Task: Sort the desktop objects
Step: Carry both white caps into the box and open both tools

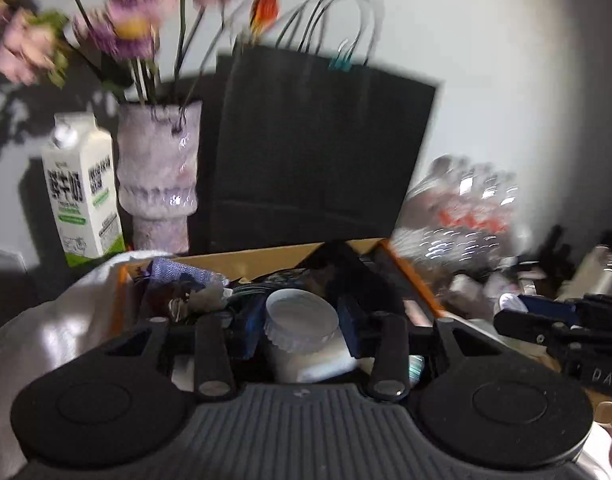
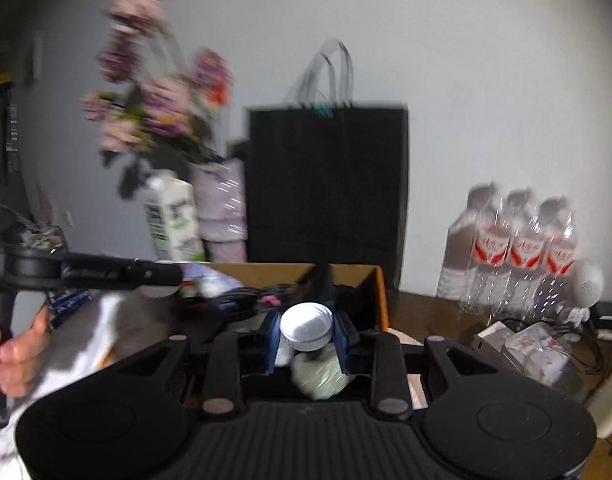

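Note:
In the left wrist view my left gripper is shut on a white jar with a ridged lid, its blue pads pressing both sides. Just behind it is an open cardboard box crammed with cloth, cables and packets. In the right wrist view my right gripper is shut on a small white-capped bottle, held over the same cardboard box. The left gripper shows at the left of that view with a hand on it. The right gripper shows at the right edge of the left wrist view.
Against the wall stand a milk carton, a pale vase of pink flowers and a black paper bag. A shrink-wrapped pack of water bottles stands at the right, with small boxes and cables in front. White cloth lies at the left.

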`<state>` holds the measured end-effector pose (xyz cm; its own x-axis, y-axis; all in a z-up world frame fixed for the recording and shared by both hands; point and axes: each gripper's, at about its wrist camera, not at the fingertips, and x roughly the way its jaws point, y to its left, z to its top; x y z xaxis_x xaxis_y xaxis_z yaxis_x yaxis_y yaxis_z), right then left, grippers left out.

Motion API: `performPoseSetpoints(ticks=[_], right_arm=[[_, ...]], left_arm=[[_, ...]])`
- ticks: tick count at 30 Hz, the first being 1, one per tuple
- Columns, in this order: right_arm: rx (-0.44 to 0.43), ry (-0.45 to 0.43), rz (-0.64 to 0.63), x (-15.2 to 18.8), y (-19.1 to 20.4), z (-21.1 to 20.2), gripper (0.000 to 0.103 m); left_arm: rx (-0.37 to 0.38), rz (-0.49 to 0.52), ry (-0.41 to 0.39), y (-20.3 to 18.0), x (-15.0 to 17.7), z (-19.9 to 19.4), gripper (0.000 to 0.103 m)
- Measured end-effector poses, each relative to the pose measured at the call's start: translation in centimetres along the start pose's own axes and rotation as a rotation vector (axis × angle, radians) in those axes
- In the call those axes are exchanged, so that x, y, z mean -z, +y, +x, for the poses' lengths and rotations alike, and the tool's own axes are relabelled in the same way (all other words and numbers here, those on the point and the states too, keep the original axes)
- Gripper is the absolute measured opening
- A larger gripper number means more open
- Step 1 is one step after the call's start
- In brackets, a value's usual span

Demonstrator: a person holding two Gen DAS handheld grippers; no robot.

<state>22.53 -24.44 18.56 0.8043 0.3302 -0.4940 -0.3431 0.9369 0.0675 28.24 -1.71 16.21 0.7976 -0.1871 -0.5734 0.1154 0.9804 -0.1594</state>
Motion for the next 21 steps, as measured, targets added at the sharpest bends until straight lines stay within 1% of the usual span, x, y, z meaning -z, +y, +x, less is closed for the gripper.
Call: performPoseSetpoints(ticks=[2,4,5,7,8,9,10,11,12,14,16,17,18,20,21], right_arm=[[-0.007,0.077,0.031,-1.3,-1.5,4.0,0.027],[0.003,0.135,0.044,-2.0,-2.3,7.4,0.027],[0.012,0.167,0.039,-2.1,-2.6,9.1,0.027],[0.041,0.219,0.040,-2.1,-3.0,12.0,0.027],[0.055,0.245,0.041,-2.0,-3.3,13.4,0.028],[0.070,0.261,0.042,-1.8,-3.5,14.6,0.028],[0.080,0.267,0.053,-1.7,-3.8,15.5,0.028],[0.068,0.278,0.075,-1.7,-4.1,16.2,0.028],[0.059,0.290,0.100,-1.7,-4.4,16.6,0.030],[0.059,0.279,0.116,-1.8,-4.6,16.8,0.034],[0.068,0.263,0.105,-2.2,-4.5,16.7,0.036],[0.076,0.260,0.097,-2.4,-4.3,16.5,0.038],[0.090,0.252,0.089,-2.7,-4.0,16.1,0.042],[0.111,0.240,0.077,-3.2,-3.3,15.0,0.047],[0.111,0.235,0.076,-3.5,-3.0,14.5,0.047]], left_arm=[[-0.038,-0.012,0.058,0.6,-0.9,3.5,0.041],[-0.088,-0.053,0.099,1.5,-1.2,6.5,0.041],[-0.101,-0.075,0.118,1.9,-1.3,7.7,0.042],[-0.104,-0.098,0.149,2.6,-1.4,9.4,0.041],[-0.113,-0.110,0.153,2.9,-1.5,9.8,0.045],[-0.119,-0.125,0.147,3.1,-1.6,10.0,0.053],[-0.117,-0.130,0.141,3.2,-1.8,10.1,0.055],[-0.105,-0.126,0.136,3.2,-2.0,10.0,0.056],[-0.089,-0.117,0.129,3.2,-2.1,9.7,0.063],[-0.073,-0.096,0.117,2.9,-2.5,9.1,0.071],[-0.063,-0.058,0.107,2.5,-2.8,8.3,0.074],[-0.069,-0.047,0.100,2.3,-2.9,7.7,0.079],[-0.077,-0.043,0.097,2.2,-3.0,7.2,0.082],[-0.094,-0.041,0.101,2.0,-3.1,6.0,0.084],[-0.106,-0.046,0.104,2.0,-3.1,5.3,0.087]])
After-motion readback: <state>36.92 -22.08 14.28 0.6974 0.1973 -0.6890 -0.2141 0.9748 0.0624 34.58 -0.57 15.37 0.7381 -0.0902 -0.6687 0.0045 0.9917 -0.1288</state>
